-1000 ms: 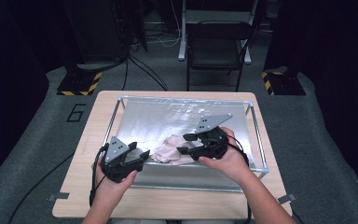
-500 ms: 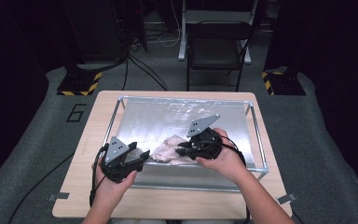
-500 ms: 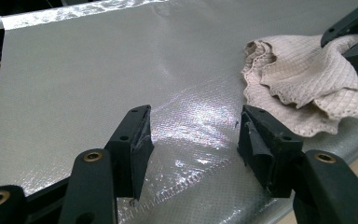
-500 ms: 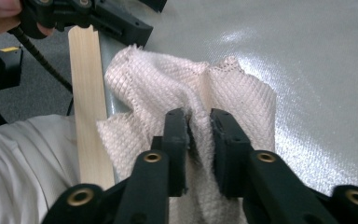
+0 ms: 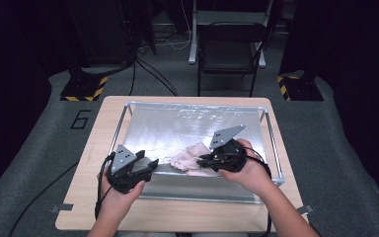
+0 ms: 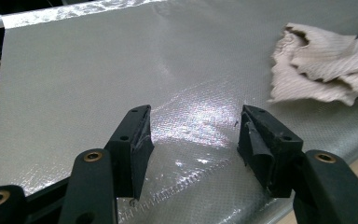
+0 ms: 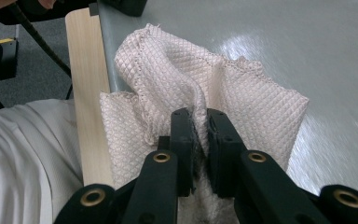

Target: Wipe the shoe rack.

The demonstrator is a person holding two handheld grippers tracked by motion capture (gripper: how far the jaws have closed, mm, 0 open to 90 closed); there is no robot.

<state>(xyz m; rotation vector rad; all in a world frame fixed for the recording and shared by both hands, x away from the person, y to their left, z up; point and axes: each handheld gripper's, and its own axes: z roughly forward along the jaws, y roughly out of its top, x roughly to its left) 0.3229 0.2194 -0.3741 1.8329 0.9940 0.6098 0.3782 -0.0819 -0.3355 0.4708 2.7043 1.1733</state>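
Observation:
A crumpled pale pink waffle-weave cloth (image 5: pixel 190 157) (image 7: pixel 177 70) (image 6: pixel 324 70) lies on the silver sheet of the tray (image 5: pixel 177 126), near its front edge. My right gripper (image 5: pixel 203 160) (image 7: pixel 199 126) has just been closing and now pinches a raised fold of the cloth between its black jaws. To the left, my left gripper (image 5: pixel 148 165) (image 6: pixel 193 140) hovers over the tray's front left part, open, with bare silver sheet between its fingers. The cloth lies to its right, apart from it.
The metal-framed tray sits on a wooden table (image 5: pixel 103 118). Behind the table stands a black chair (image 5: pixel 227 47), with stands on yellow-black striped bases (image 5: pixel 81 91) at both sides. A white sleeve (image 7: pixel 23 158) shows beside the table edge.
My right gripper's jaws have closed onto the cloth fold and shifted slightly left toward the cloth. The left gripper has stayed where it was.

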